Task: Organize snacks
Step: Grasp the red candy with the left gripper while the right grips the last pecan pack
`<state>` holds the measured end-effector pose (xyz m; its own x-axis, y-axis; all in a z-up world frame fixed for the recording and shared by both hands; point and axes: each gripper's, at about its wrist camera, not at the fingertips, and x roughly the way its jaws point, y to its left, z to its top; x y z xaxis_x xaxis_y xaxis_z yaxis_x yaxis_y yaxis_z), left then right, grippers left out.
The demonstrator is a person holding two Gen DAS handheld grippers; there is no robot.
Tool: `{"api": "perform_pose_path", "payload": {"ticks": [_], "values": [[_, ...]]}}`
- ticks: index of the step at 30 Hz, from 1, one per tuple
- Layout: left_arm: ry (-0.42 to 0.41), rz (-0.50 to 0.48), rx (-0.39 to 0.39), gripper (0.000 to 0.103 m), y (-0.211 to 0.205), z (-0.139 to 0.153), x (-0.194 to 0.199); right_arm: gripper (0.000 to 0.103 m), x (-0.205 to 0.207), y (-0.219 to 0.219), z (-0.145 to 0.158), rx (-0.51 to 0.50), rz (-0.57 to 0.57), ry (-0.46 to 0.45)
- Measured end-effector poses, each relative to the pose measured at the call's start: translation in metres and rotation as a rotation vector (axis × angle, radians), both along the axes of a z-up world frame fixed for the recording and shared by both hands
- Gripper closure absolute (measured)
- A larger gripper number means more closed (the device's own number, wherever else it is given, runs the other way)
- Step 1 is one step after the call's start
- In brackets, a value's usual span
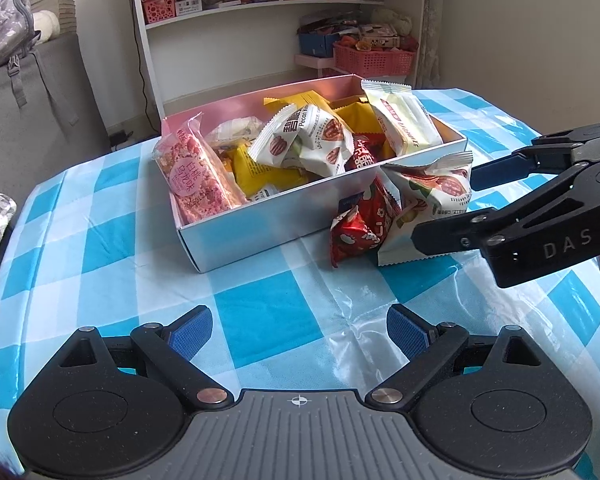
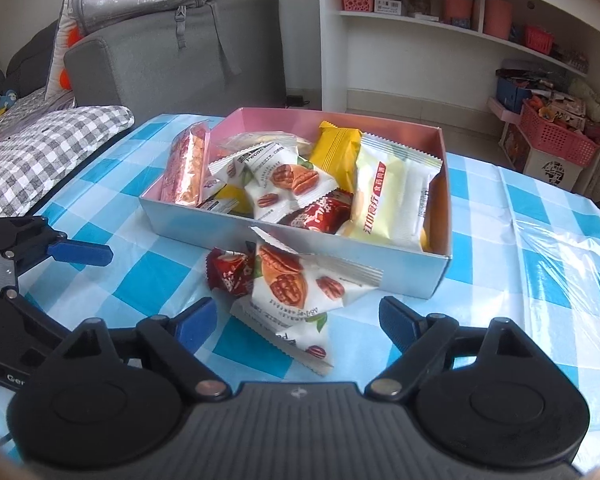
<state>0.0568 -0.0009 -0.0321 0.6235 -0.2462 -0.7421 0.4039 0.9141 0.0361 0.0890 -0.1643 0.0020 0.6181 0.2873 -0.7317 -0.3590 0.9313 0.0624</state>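
A silver box with a pink inside (image 1: 260, 228) (image 2: 204, 222) stands on the blue checked tablecloth, filled with several snack packets. Outside its near wall lie a white pecan packet (image 1: 432, 200) (image 2: 296, 280), a red packet (image 1: 360, 228) (image 2: 230, 274) and another white pecan packet (image 2: 292, 332). My left gripper (image 1: 300, 330) is open and empty, low over the cloth in front of the box. My right gripper (image 2: 296, 322) is open, its fingers either side of the white pecan packets; it also shows in the left wrist view (image 1: 448, 204), beside them.
A white shelf unit (image 1: 280, 20) (image 2: 460, 40) with pink baskets stands behind the table. A grey sofa (image 2: 172, 64) with a bag and a checked blanket (image 2: 40, 152) lies to the left. Clear plastic (image 2: 560, 256) covers the cloth on the right.
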Motion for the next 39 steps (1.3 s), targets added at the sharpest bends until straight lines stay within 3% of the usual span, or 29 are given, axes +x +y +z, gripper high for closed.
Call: {"api": "perform_pose_path", "payload": {"ticks": [5, 7, 8, 25, 31, 34, 36, 39], "values": [[-0.007, -0.016, 0.005, 0.008, -0.006, -0.001, 0.004, 0.033, 0.009, 0.001, -0.002, 0.04, -0.027, 0.028], [-0.011, -0.023, 0.003, 0.008, -0.009, -0.001, 0.006, 0.056, 0.012, -0.002, -0.002, 0.057, -0.04, 0.048], [-0.014, -0.026, 0.0, 0.008, -0.01, -0.001, 0.007, 0.06, 0.014, -0.004, -0.003, 0.065, -0.044, 0.06], [-0.048, -0.085, -0.084, 0.012, -0.045, -0.001, 0.03, 0.068, 0.004, -0.032, 0.007, 0.003, -0.081, 0.03], [-0.034, -0.077, -0.11, 0.028, -0.055, -0.005, 0.039, 0.068, 0.002, -0.042, 0.008, -0.007, -0.079, 0.021], [-0.03, -0.077, -0.101, 0.041, -0.058, -0.008, 0.042, 0.068, 0.001, -0.046, 0.007, -0.008, -0.085, 0.025], [-0.024, -0.072, -0.096, 0.06, -0.059, -0.009, 0.043, 0.068, 0.001, -0.048, 0.006, -0.011, -0.088, 0.026], [-0.02, -0.066, -0.101, 0.066, -0.059, -0.009, 0.043, 0.068, 0.002, -0.05, 0.005, -0.013, -0.094, 0.025]]}}
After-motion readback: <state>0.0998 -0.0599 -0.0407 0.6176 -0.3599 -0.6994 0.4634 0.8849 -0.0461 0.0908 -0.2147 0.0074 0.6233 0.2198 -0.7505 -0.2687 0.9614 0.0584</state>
